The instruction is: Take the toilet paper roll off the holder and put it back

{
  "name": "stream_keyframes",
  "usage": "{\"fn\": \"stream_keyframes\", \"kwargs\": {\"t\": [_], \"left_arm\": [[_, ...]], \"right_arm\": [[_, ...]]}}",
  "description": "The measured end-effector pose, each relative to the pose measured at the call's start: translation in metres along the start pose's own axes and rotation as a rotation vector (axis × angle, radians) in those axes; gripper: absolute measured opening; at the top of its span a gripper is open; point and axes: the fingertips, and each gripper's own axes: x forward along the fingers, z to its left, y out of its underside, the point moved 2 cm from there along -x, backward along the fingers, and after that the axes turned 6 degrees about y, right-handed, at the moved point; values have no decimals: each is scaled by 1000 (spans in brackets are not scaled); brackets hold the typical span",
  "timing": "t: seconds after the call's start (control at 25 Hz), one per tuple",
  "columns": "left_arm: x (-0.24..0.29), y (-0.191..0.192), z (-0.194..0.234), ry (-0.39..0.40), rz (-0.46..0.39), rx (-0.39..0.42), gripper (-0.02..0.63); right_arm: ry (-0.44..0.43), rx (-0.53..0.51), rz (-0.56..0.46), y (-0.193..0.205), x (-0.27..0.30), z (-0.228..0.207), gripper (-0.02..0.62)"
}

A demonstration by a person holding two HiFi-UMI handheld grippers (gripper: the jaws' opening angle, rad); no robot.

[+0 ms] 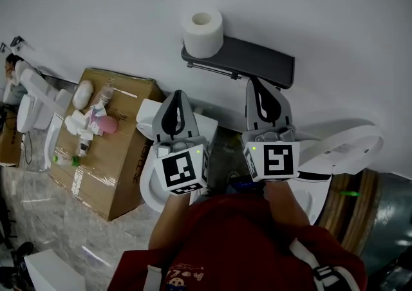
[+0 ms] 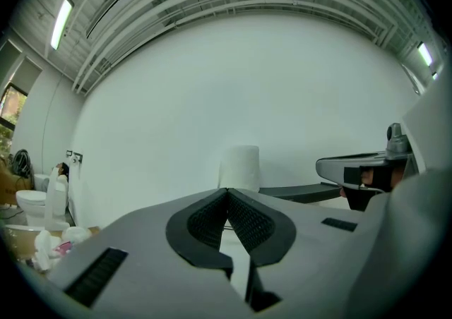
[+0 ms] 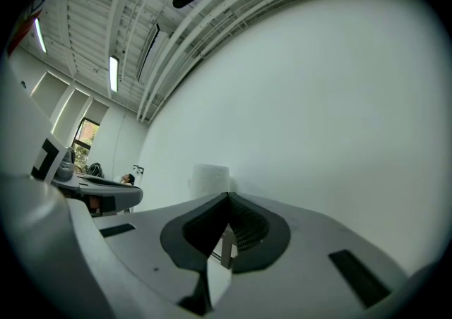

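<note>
A white toilet paper roll [image 1: 203, 32] stands upright on the left end of a dark grey wall holder [image 1: 257, 61], whose rod runs under the shelf. My left gripper [image 1: 177, 95] hangs below the roll, apart from it, jaws shut and empty. To its right, my right gripper [image 1: 256, 82] sits just under the holder's shelf, also shut with nothing in it. In the left gripper view the roll [image 2: 240, 167] rises straight beyond the closed tips [image 2: 227, 190], with the holder [image 2: 296, 192] to the right. The right gripper view shows the roll [image 3: 210, 180] blurred, ahead of its tips [image 3: 227, 196].
A cardboard box [image 1: 109, 154] with bottles and small items on top stands at the left. White toilets sit below the grippers [image 1: 151, 187] and at the right [image 1: 347, 145]. More toilets and a person [image 1: 11, 64] are at the far left, on a marble-patterned floor [image 1: 38, 219].
</note>
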Motion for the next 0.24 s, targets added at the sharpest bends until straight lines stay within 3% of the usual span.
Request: {"fn": "stream_keyframes", "kwargs": {"t": [0.24], "left_arm": [[-3, 2, 8, -34, 5, -21, 15]], "right_arm": [[-3, -2, 2, 3, -2, -3, 14]]}}
